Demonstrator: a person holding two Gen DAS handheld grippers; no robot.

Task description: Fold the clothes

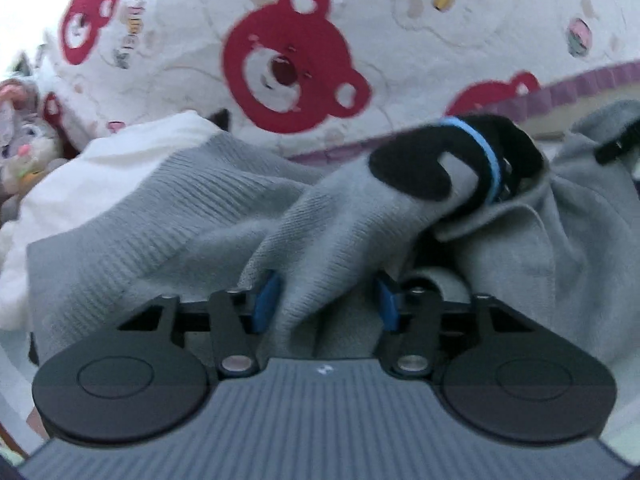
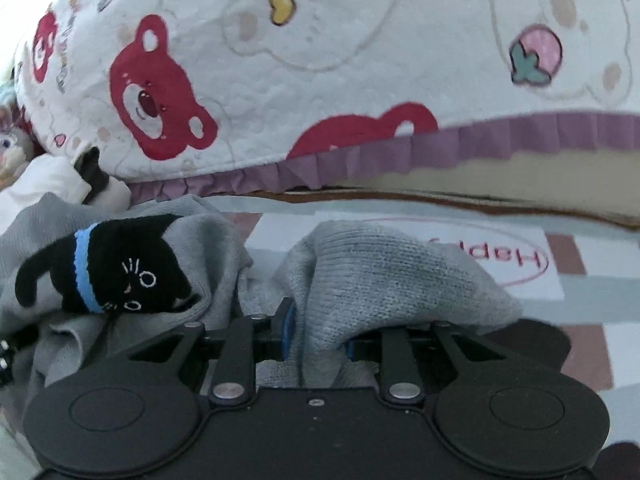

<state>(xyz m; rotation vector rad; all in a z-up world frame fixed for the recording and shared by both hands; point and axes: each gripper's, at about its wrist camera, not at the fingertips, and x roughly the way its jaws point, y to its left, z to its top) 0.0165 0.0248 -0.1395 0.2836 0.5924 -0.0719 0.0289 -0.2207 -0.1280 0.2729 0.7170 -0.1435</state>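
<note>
A grey knit sweater (image 1: 160,220) lies bunched in front of both grippers, with a black cat patch (image 1: 420,172) that has a blue collar. In the left wrist view my left gripper (image 1: 326,300) is shut on a fold of the grey knit, which fills the gap between its blue pads (image 1: 268,300). In the right wrist view my right gripper (image 2: 318,336) pinches another thick fold of the sweater (image 2: 380,272), lifted off the mat. The cat patch (image 2: 120,276) sits to its left, face showing. Both grippers' fingertips are hidden by cloth.
A puffy white quilt with red bears (image 2: 320,60) and a purple frill (image 2: 520,132) rises just behind the sweater. A white garment (image 1: 100,168) and a plush toy (image 1: 20,140) lie at the left. A checked mat with a pink print (image 2: 500,260) is underneath.
</note>
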